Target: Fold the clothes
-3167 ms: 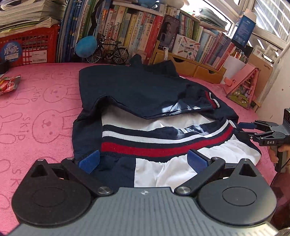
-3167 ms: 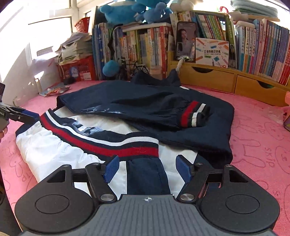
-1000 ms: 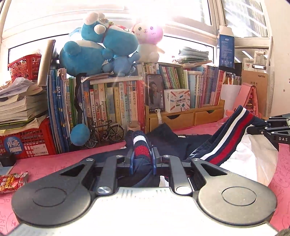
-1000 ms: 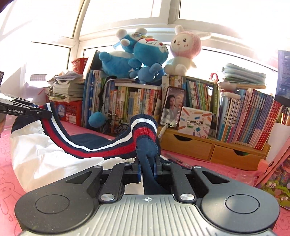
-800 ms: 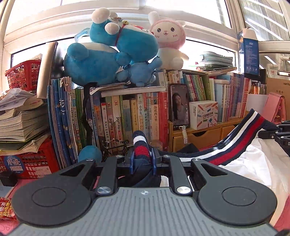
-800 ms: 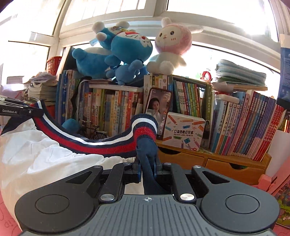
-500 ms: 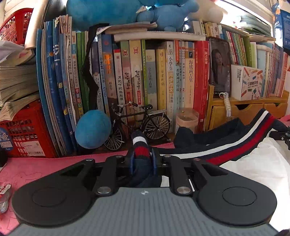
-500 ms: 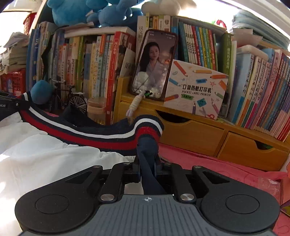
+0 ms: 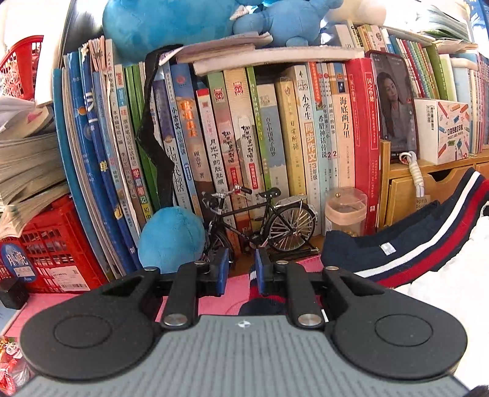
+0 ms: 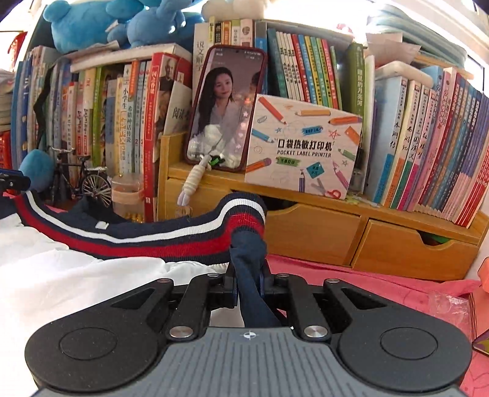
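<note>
Right gripper (image 10: 248,285): fingers clamped on a bunched navy corner of the jacket (image 10: 128,241), just below the striped hem band.

Left gripper (image 9: 241,276): fingers apart, blue pads (image 9: 220,271) showing; a scrap of the striped band lies low in the gap against the right-hand pad. Whether it touches the left pad cannot be told.

Jacket: navy with a white lining and a navy-white-red ribbed band. It lies on the counter (image 10: 351,290), pink-covered, between the two grippers. The band is its long axis here, running sideways across both views, from the right gripper's hold out toward the left gripper's tip at the frame edge (image 10: 12,180). The white lining faces up below the band. The sleeves and collar are hidden, and the garment's near part is cut off by the gripper bodies.

Behind, at the counter's back edge: model bicycle (image 9: 262,220), blue ball (image 9: 171,238), clear jar (image 9: 345,210), wooden drawers (image 10: 366,241).

On the drawers: phone (image 10: 224,107), printer box (image 10: 302,146).

Farthest: a row of upright books (image 9: 275,137), with blue plush toys (image 9: 183,21) on top, cut off by the frame.
</note>
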Demonstrator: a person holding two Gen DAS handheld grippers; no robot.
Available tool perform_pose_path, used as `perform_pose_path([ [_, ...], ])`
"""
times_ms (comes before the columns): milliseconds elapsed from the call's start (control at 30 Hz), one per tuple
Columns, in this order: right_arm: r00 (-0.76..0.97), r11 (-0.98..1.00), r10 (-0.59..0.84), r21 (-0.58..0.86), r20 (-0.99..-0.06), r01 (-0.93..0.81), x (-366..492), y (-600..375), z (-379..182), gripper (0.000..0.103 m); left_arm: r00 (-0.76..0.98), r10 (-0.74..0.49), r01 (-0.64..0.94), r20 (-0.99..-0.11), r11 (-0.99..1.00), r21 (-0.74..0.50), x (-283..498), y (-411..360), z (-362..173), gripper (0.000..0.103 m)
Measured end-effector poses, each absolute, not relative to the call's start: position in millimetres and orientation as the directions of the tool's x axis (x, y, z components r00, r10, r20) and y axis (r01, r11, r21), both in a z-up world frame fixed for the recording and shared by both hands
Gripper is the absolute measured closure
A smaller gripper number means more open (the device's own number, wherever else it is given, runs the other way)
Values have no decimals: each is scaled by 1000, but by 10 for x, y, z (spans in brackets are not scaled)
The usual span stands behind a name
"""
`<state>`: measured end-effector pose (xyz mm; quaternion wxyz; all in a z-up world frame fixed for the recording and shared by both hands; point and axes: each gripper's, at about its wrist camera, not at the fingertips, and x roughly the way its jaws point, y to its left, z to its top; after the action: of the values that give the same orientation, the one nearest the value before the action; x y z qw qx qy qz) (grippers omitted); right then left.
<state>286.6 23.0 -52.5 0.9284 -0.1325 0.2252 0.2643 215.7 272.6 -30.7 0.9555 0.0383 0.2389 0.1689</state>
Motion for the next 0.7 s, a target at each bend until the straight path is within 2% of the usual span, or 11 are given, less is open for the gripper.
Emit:
perform_pose_path([
  [133, 728, 814, 416, -134, -545, -566, 2876, 280, -653, 84, 850, 254, -234, -461, 967, 101, 1973, 2705, -311, 83],
  [233, 705, 799, 444, -113, -553, -591, 2883, 278, -655, 84, 885, 160, -151, -436, 987, 55, 1685, 2636, -216, 69],
  [333, 683, 790, 465, -83, -564, -607, 2930, 280, -650, 83, 904, 56, -57, -424, 998, 11, 1441, 2492, -147, 68],
  [400, 671, 785, 466, -80, -576, -614, 2963, 291, -627, 80, 900, 42, -26, -434, 999, 43, 1325, 2272, -144, 66],
  [433, 673, 791, 459, -79, -581, -607, 2971, 277, -595, 74, 896, 31, -10, -443, 999, 50, 1257, 2181, -156, 64],
  [500, 677, 807, 451, -58, -582, -588, 2937, 193, -508, 48, 886, 8, 22, -464, 998, 60, 1117, 2005, -183, 60],
  [533, 677, 807, 475, -29, -562, -590, 2857, 79, -439, 30, 880, -1, 33, -475, 998, 59, 1023, 1956, -208, 54],
  [567, 677, 806, 498, 0, -542, -592, 2777, -34, -369, 27, 874, -9, 43, -487, 997, 57, 926, 1915, -235, 49],
  [700, 595, 703, 632, 46, -496, -709, 2280, -309, -172, 26, 844, -8, 63, -536, 994, 84, 562, 1783, -344, 43],
])
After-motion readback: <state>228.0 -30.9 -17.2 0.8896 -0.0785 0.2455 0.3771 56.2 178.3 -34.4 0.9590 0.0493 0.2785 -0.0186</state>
